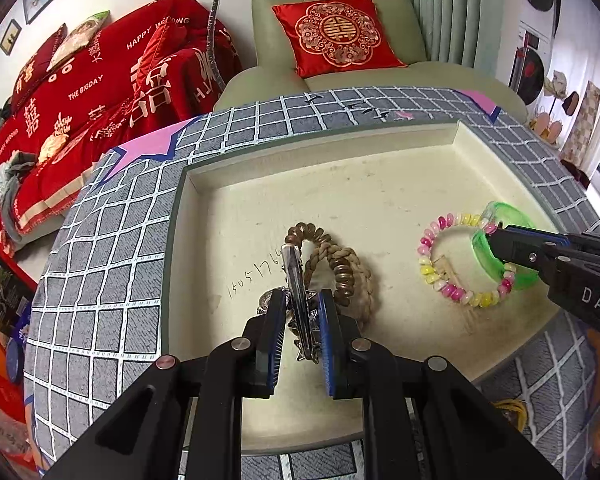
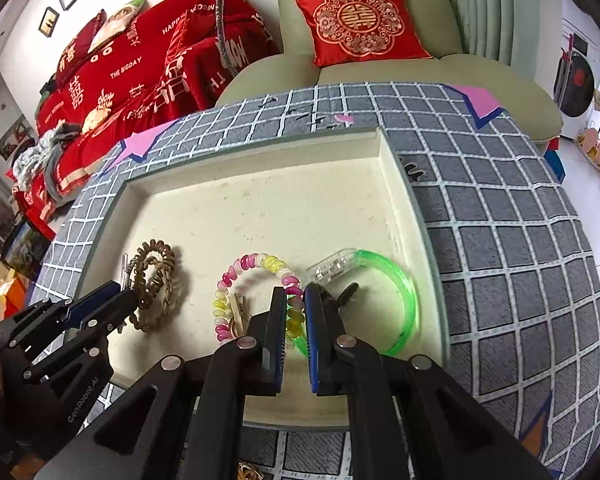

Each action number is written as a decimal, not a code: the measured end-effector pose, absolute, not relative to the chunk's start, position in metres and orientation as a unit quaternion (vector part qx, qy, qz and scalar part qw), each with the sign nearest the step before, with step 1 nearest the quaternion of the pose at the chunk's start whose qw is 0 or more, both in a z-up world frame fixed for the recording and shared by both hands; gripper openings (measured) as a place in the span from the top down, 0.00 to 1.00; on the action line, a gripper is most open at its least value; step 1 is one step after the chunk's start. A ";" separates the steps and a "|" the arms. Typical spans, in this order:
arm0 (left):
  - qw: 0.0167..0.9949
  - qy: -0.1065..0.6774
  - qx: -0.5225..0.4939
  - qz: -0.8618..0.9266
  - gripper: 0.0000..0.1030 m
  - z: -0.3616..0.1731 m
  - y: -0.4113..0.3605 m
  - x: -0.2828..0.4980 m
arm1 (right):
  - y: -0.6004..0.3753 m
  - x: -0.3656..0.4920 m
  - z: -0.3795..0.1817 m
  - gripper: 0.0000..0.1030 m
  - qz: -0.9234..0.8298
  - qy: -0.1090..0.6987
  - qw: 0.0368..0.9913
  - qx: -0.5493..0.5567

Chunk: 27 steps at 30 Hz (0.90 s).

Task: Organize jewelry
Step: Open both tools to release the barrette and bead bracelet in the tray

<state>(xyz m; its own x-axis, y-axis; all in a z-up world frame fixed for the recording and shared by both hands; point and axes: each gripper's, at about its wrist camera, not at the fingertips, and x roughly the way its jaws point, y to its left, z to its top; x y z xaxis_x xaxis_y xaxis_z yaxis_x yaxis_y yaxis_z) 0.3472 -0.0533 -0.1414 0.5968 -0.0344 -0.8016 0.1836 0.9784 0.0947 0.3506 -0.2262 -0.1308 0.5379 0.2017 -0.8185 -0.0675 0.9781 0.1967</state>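
A cream tray [image 1: 380, 184] lies on the grid-patterned cloth. My left gripper [image 1: 302, 308] is shut on a silver hair clip [image 1: 296, 280] that lies over a brown coil hair tie [image 1: 340, 268] and a braided tan band [image 1: 364, 280]. My right gripper [image 2: 296, 300] is shut on the green translucent bangle [image 2: 404, 300] where it crosses a pink-and-yellow coil bracelet [image 2: 256, 264], low over the tray [image 2: 300, 200]. The right gripper also shows in the left wrist view [image 1: 496, 240], on the bangle [image 1: 484, 248] and beside the bracelet [image 1: 452, 292].
A small wooden clip [image 2: 238, 312] lies inside the coil bracelet. A dark squiggly item [image 2: 414, 170] lies on the grey grid cloth [image 2: 500, 240] to the right of the tray. A green armchair with a red cushion [image 1: 336, 36] stands behind the table.
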 end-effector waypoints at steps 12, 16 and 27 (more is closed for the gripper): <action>0.890 0.442 0.098 -0.054 0.73 -0.142 -0.056 0.344 | -0.224 0.351 -0.129 0.66 0.084 0.470 0.876 0.071; 0.890 0.441 0.100 -0.050 0.73 -0.140 -0.056 0.345 | -0.233 0.346 -0.120 0.43 0.083 0.453 0.883 0.089; 0.921 0.380 0.082 -0.019 0.00 -0.113 -0.050 0.333 | -0.246 0.331 -0.111 0.43 0.080 0.450 0.882 0.115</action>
